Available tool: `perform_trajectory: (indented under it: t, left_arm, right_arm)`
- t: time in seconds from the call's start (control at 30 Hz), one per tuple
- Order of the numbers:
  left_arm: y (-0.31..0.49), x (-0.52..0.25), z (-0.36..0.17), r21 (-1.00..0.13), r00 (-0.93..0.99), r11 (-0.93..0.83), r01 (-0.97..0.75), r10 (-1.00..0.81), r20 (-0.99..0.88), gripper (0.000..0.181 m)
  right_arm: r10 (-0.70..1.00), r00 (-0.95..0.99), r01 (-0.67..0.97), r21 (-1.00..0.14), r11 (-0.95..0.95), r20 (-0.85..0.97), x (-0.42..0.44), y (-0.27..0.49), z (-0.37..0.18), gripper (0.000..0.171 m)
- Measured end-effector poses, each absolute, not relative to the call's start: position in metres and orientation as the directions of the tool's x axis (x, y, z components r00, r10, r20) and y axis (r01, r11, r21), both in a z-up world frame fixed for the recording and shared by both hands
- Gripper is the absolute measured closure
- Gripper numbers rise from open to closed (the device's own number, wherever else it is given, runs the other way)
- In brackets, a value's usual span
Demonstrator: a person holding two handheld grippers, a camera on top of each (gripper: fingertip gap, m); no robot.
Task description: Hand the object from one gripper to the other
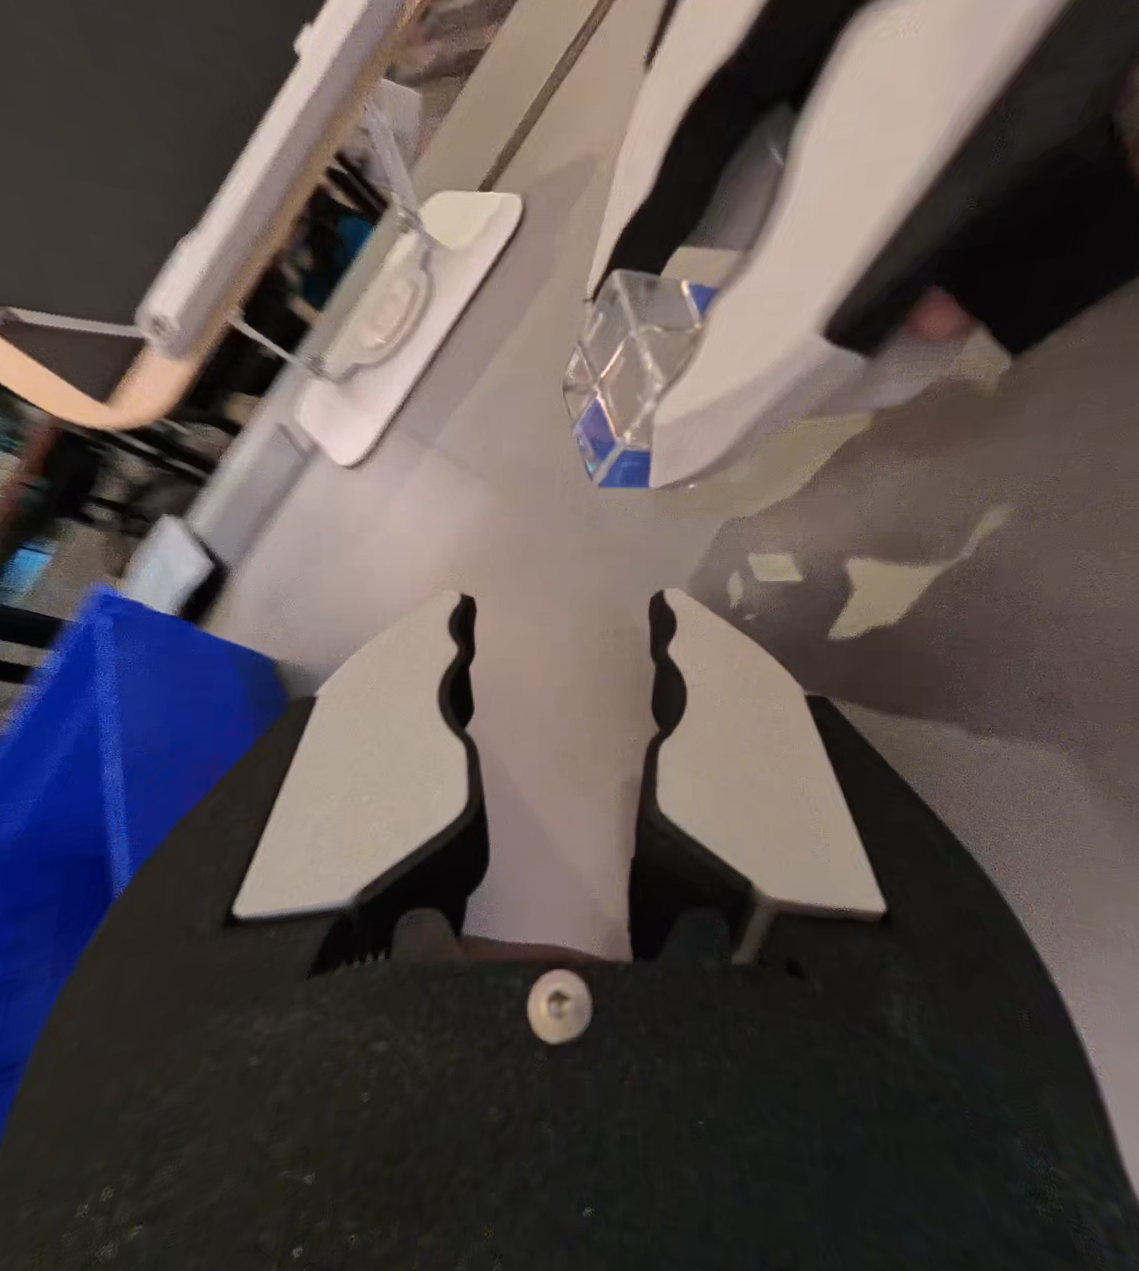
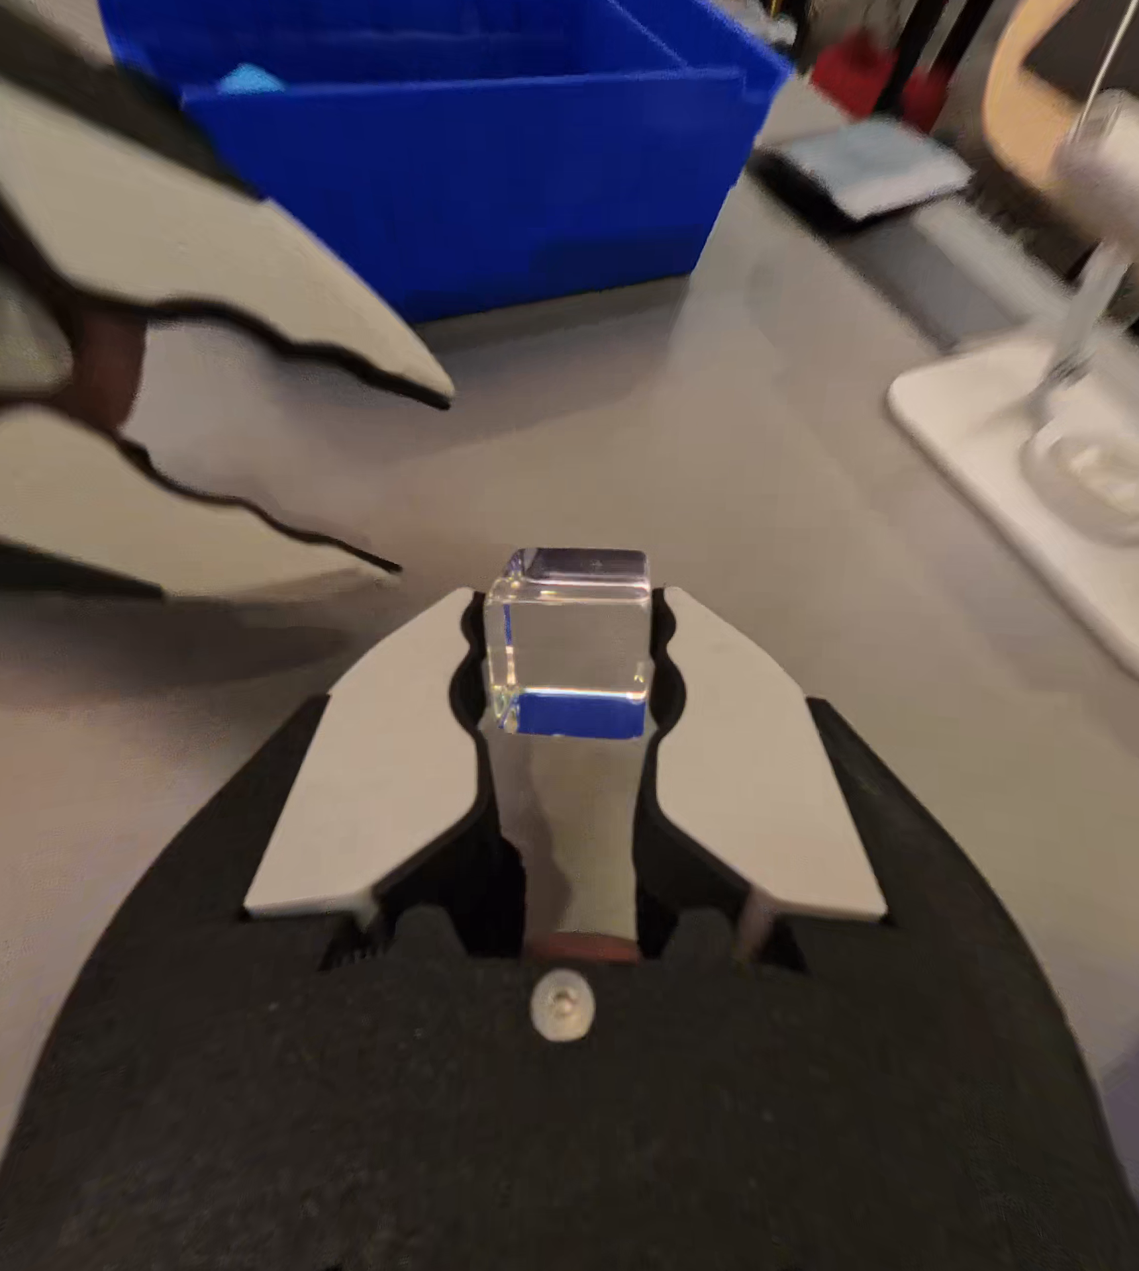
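Gripping a clear glass cube [image 2: 570,643] in my right hand-held gripper [image 2: 567,619], blue reflection along its bottom edge; left hand-held gripper [image 1: 560,619] open, empty.

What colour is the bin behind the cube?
Solid blue bin; clearest in the right wrist view.

My 2 grippers, the right gripper [image 2: 567,605] and the left gripper [image 1: 560,605], are black with pale grey jaws. The cube [image 2: 567,639] is clear, flashing blue. The bin [image 2: 470,172] is blue, the desk [image 2: 690,481] grey.
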State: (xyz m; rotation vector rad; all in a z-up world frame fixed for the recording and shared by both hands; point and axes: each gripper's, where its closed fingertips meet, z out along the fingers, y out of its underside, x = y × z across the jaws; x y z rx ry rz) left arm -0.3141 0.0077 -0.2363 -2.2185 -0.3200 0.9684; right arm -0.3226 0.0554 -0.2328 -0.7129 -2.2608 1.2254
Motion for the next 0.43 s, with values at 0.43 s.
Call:
perform_trajectory:
  t: [0.43]
  left_arm:
    - [0.035,-0.285,-0.213,-0.883,0.882,-0.277,0.378,0.399,0.252,0.119]
  right_arm:
    - [0.356,-0.550,-0.277,-0.567,0.776,0.756,-0.305,0.027,-0.223,0.126]
